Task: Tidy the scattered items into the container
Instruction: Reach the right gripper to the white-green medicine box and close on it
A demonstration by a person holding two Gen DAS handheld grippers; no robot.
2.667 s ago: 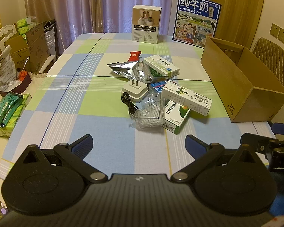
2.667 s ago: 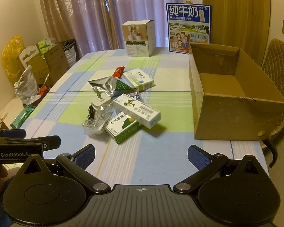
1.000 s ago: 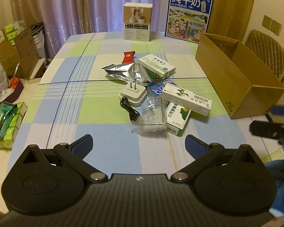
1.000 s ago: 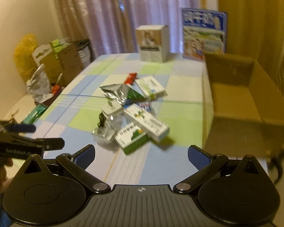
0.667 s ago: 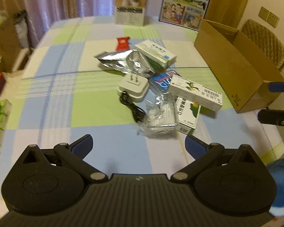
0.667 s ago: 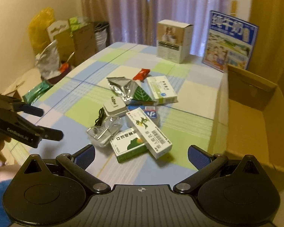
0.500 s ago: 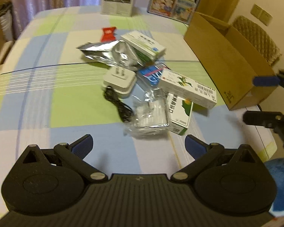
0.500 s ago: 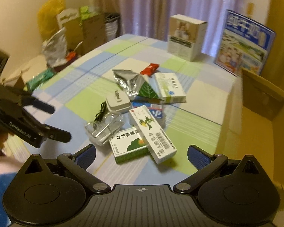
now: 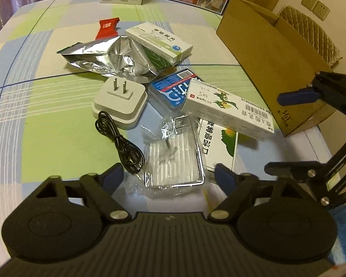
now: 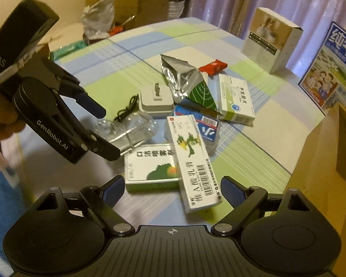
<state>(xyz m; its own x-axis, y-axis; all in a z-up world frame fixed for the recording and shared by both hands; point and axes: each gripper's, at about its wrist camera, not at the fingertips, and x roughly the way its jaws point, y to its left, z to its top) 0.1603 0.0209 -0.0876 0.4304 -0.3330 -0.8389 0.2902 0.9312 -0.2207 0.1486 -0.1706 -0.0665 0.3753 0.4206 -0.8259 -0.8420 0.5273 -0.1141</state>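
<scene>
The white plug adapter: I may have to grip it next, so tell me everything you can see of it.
The white plug adapter is a rounded, squarish block that looks like smooth plastic, lying flat on the checked tablecloth with its two metal prongs pointing up. The crumpled foil pouch lies just behind it, apparently touching its far edge. A coiled black cable lies at its near corner; whether the cable is plugged into it cannot be told. No gripper touches it.

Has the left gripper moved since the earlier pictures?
Yes. The left gripper has come forward and down toward the pile: the clear plastic packet, earlier well ahead of its fingers, now lies between them. Its jaws are closing.
</scene>
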